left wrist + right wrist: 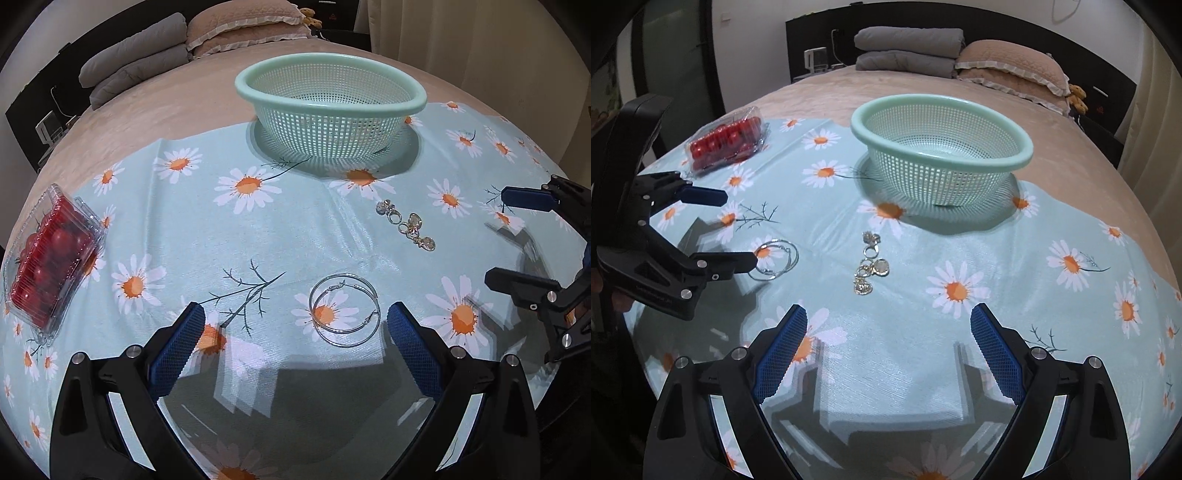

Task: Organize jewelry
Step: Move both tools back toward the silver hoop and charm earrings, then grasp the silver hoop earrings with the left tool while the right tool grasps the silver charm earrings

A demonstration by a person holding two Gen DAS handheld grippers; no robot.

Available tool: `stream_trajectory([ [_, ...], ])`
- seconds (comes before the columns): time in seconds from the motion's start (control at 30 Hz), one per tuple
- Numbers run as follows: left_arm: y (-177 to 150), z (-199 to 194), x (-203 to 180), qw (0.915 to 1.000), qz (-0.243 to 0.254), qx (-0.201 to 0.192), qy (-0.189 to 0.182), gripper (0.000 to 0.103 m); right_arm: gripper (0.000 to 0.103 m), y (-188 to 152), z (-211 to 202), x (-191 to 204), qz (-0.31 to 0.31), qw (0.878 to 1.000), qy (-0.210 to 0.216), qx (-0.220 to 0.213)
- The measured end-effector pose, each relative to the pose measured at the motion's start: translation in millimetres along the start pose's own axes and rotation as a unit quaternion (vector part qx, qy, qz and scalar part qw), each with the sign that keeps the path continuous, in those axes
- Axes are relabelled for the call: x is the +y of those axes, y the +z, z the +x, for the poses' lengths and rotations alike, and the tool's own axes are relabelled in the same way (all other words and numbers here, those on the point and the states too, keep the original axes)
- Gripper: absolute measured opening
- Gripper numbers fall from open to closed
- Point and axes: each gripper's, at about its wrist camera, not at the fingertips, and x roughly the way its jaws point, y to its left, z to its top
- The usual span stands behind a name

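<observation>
Two silver hoop earrings (344,309) lie overlapped on the daisy cloth, just ahead of my open, empty left gripper (295,317); they also show in the right wrist view (775,260). A cluster of small silver rings and charms (406,224) lies further on, ahead of my open, empty right gripper (888,321) in its view (871,264). A mint green mesh basket (332,110) stands behind the jewelry, empty as far as I see; it also shows in the right wrist view (942,162).
A clear clamshell box of red cherry tomatoes (51,254) lies at the cloth's left edge. The light blue daisy cloth (184,236) covers a pink bed. Grey folded blankets (908,50) and a pink pillow (1008,66) lie at the headboard.
</observation>
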Motion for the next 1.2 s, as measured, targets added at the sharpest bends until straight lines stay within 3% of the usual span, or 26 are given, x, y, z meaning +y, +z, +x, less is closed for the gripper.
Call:
stream_trajectory([
  [0.23, 5.2, 19.2, 8.5, 0.9995, -0.020, 0.024, -0.008, 0.077, 0.083, -3.4, 18.3, -9.4, 0.032, 0.999, 0.012, -0.002],
  [0.27, 5.3, 21.2, 8.8, 0.9994, -0.020, 0.025, -0.010, 0.072, 0.078, -3.2, 21.0, -11.5, 0.040, 0.999, 0.017, -0.003],
  [0.43, 7.8, 26.0, 8.8, 0.9996, -0.012, 0.024, -0.011, 0.065, 0.073, 0.4, 33.4, -15.4, 0.064, 0.997, 0.035, -0.005],
  [0.5, 12.0, 27.3, 9.6, 0.9995, -0.014, 0.025, -0.015, 0.054, 0.070, 2.2, 38.0, -13.9, 0.064, 0.997, 0.040, -0.004],
  [0.8, 19.3, 37.2, -6.1, 0.9991, 0.027, 0.030, -0.011, 0.045, 0.066, 9.2, 53.1, -8.7, 0.060, 0.997, 0.037, 0.006],
  [0.83, 19.6, 37.5, -5.3, 0.9990, 0.024, 0.032, -0.019, 0.042, 0.064, 10.4, 54.2, -7.3, 0.058, 0.998, 0.036, 0.007],
  [0.9, 18.9, 37.1, -5.3, 0.9988, 0.023, 0.034, -0.026, 0.017, 0.057, 11.8, 56.0, -5.0, 0.056, 0.998, 0.036, 0.010],
  [0.97, 17.0, 36.7, -9.6, 0.9981, 0.027, 0.037, -0.041, 0.004, 0.037, 12.5, 56.4, -4.3, 0.056, 0.998, 0.039, 0.012],
  [1.07, 12.4, 33.6, -11.6, 0.9979, 0.028, 0.037, -0.046, 0.004, 0.012, 12.7, 55.0, -2.6, 0.058, 0.997, 0.058, 0.016],
  [1.2, 7.2, 26.5, -8.8, 0.9971, 0.015, 0.041, -0.063, 0.004, 0.009, 10.3, 45.9, -2.3, 0.056, 0.996, 0.068, 0.017],
])
